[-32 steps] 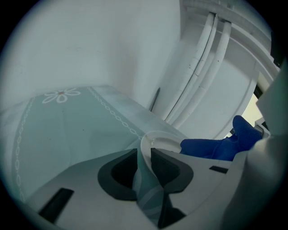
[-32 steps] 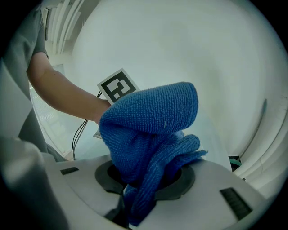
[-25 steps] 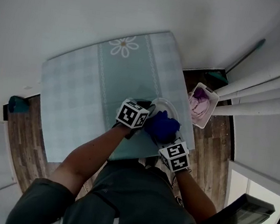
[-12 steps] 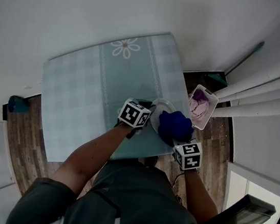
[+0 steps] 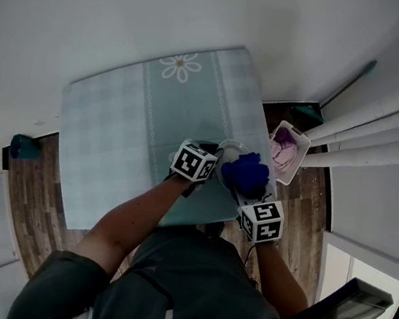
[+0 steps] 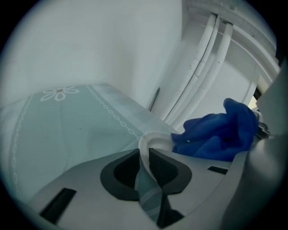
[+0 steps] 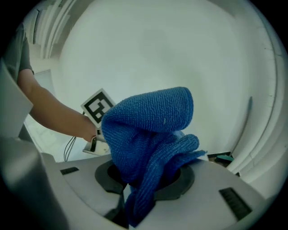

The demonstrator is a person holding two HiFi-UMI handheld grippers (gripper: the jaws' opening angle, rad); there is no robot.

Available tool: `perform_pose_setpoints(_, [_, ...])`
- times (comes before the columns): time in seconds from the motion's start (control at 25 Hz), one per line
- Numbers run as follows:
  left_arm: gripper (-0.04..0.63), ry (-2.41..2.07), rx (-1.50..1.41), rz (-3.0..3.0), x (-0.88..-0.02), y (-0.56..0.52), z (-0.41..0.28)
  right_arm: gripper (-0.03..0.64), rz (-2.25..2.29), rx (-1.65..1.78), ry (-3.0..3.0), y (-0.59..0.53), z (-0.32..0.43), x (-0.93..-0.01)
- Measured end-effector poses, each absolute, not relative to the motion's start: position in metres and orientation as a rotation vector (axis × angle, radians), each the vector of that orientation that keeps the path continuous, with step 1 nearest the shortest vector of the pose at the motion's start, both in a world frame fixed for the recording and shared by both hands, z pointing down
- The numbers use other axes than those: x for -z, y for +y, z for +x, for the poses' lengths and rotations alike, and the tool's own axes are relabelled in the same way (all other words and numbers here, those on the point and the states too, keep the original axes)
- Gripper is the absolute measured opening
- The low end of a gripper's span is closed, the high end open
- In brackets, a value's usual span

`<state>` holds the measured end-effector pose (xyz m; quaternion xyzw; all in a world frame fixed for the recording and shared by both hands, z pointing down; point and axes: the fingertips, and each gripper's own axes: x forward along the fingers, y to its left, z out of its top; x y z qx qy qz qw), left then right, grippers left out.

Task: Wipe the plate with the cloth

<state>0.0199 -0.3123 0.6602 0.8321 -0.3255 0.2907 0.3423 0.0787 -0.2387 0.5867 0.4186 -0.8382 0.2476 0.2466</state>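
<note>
The white plate (image 5: 231, 151) is held on edge above the table's near right corner, its rim (image 6: 150, 140) pinched in my left gripper (image 6: 145, 158), which is shut on it. A bunched blue cloth (image 5: 245, 173) lies against the plate's right face. My right gripper (image 7: 135, 188) is shut on that cloth (image 7: 148, 134), which bulges up and hides the jaws. In the left gripper view the cloth (image 6: 220, 132) sits just right of the plate. Most of the plate is hidden behind the cloth and the left marker cube (image 5: 194, 162).
A table (image 5: 146, 118) under a pale green cloth with a daisy print (image 5: 179, 65). A white tub (image 5: 287, 151) with purple contents stands on the wooden floor to the right. White pipes (image 5: 381, 122) run along the right wall. The person's forearms reach in from below.
My right gripper swung the cloth out to the right across the plate, then came back a little left and up. The left gripper has held the plate nearly still.
</note>
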Motion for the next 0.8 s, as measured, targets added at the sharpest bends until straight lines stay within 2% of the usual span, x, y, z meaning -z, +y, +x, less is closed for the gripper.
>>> perform_pose_setpoints(0.12, [0.069,-0.841,-0.738,2.151,-0.660,-0.314,0.021,0.124,0.997,-0.671,-2.294,-0.231,0.040,-0.602])
perform_pose_setpoints(0.24, [0.069,-0.824,-0.733,2.160,-0.658,-0.312,0.020,0.124,0.953,-0.671,-2.237,-0.230,0.034,-0.619])
perform_pose_setpoints(0.8, [0.066,-0.800,-0.731,2.167,-0.660,-0.311,0.017,0.126,1.241,-0.781,-2.079,-0.259,0.138,-0.625])
